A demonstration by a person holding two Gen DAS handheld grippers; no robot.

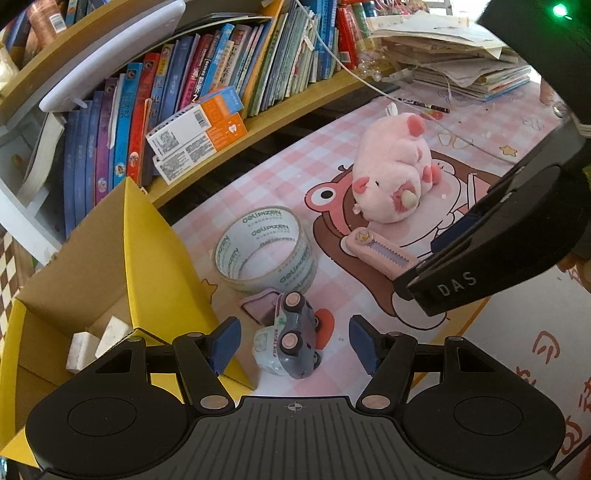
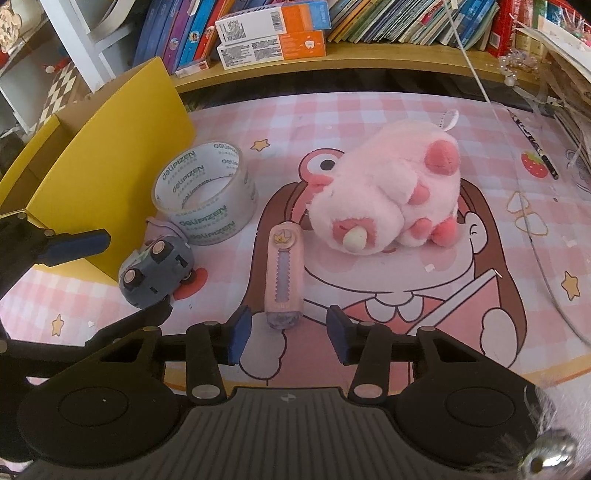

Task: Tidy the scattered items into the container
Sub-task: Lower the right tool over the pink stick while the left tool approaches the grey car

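Observation:
A yellow cardboard box (image 1: 155, 258) stands open at the left, with white blocks (image 1: 96, 343) inside; it also shows in the right wrist view (image 2: 110, 166). A grey toy truck (image 1: 291, 336) lies on its side between my left gripper's (image 1: 295, 343) open fingers; it also shows in the right wrist view (image 2: 155, 273). A pink utility knife (image 2: 284, 273) lies lengthwise with its near end between my right gripper's (image 2: 288, 332) open fingers. A clear tape roll (image 2: 207, 192) and a pink plush pig (image 2: 388, 195) rest on the pink mat. A small pink item (image 1: 258, 306) lies behind the truck.
A wooden bookshelf (image 1: 258, 122) full of books runs along the back, with orange-white boxes (image 2: 273, 33) on its ledge. A stack of papers (image 1: 461, 62) sits at the back right. A pen (image 2: 535, 147) and a white cable (image 2: 476, 74) lie on the mat.

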